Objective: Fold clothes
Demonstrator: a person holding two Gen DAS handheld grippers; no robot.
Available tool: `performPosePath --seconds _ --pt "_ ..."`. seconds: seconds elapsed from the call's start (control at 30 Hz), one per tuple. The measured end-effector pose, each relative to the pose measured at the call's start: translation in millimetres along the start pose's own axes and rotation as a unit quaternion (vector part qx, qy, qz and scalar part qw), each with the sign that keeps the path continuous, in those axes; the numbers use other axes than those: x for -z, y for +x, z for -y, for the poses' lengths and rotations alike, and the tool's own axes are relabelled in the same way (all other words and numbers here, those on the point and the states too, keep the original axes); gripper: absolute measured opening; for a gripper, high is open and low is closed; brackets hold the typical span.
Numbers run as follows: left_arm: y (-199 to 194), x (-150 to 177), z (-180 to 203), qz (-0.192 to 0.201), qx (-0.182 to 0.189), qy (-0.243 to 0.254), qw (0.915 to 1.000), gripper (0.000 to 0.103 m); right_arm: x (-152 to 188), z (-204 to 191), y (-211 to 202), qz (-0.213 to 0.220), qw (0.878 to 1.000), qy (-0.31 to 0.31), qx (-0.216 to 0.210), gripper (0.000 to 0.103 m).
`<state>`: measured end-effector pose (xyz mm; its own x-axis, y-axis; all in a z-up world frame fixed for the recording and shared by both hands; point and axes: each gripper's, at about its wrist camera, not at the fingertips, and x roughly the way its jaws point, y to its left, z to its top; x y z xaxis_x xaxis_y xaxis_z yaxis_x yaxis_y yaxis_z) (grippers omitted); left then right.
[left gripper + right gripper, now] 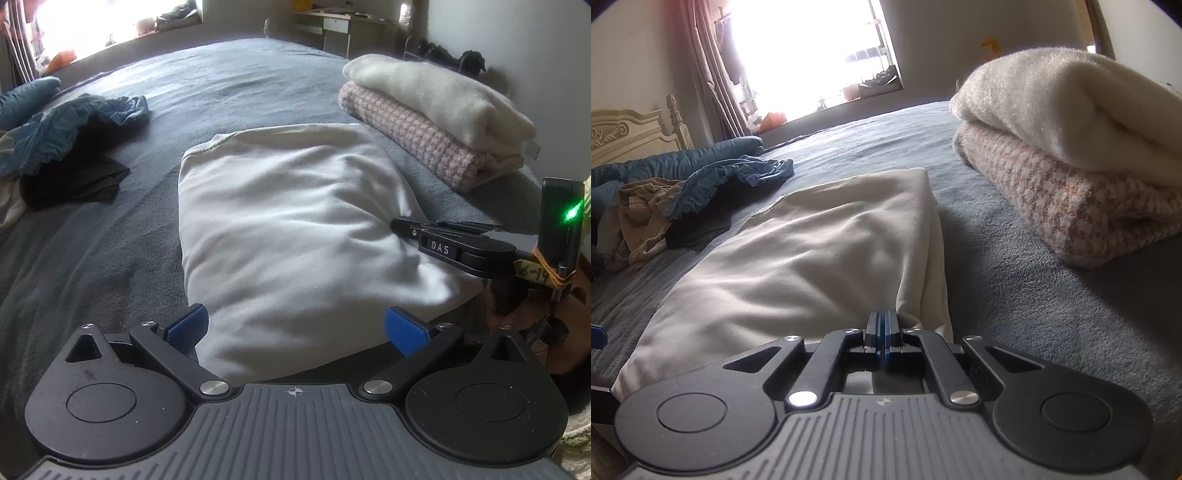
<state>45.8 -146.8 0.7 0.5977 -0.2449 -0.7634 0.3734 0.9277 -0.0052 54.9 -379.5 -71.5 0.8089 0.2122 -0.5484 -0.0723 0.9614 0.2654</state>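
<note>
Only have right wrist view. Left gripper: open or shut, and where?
Observer: Open. The left gripper has its jaws wide, with the near edge of the folded white garment between them and the pads not pressing it.
Operator: My right gripper from outside?
Observer: The right gripper is shut, its tips on the garment's right side, with creases radiating from there.
Operator: Its tracker on?
Observer: A green light glows on the black unit strapped to it.
</note>
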Motion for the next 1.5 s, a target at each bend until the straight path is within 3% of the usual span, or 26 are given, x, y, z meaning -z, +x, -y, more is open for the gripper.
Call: performPosePath --seconds 0.27,0.73,0.8,0.9,1.0,1.07,1.2,1.33,1.4,1.5 --pt "-7 -3 6 0.018 0.022 -0.015 0.9995 0.103 2 -5 0 0.004 1.000 -0.006 0.007 0.000" --pt "10 -31 1 0.073 0.000 0.009 0.9973 0.103 5 -9 1 0.009 1.000 -0.019 0.016 0.000" --pt "16 -30 -2 0.082 -0.014 0.017 0.9964 0.103 5 -11 1 0.009 0.999 -0.024 0.019 0.000" --pt "30 -23 -12 0.081 -0.005 0.020 0.9965 0.103 4 -15 -1 0.009 0.999 -0.045 0.024 0.000" --pt "41 -15 -21 0.097 0.021 0.035 0.9944 0.103 -6 -20 -9 0.007 0.996 -0.081 0.018 0.007" --pt "48 -12 -25 0.108 0.027 0.050 0.9925 0.101 -20 -19 -22 0.024 0.998 -0.066 0.001 0.020" --pt "60 -17 -31 0.121 0.032 0.067 0.9899 0.098 -54 -33 -20 0.037 0.994 -0.102 -0.030 0.020" --pt "75 -12 -43 0.118 0.054 0.049 0.9903 0.099 -74 -40 25 0.001 0.989 -0.143 -0.033 0.019" --pt "79 -7 -50 0.124 0.070 0.036 0.9892 0.099 -77 -29 60 -0.044 0.989 -0.138 -0.004 0.017" --pt "80 -2 -54 0.130 0.080 0.031 0.9878 0.099 -89 -15 81 -0.066 0.991 -0.112 0.010 0.008"
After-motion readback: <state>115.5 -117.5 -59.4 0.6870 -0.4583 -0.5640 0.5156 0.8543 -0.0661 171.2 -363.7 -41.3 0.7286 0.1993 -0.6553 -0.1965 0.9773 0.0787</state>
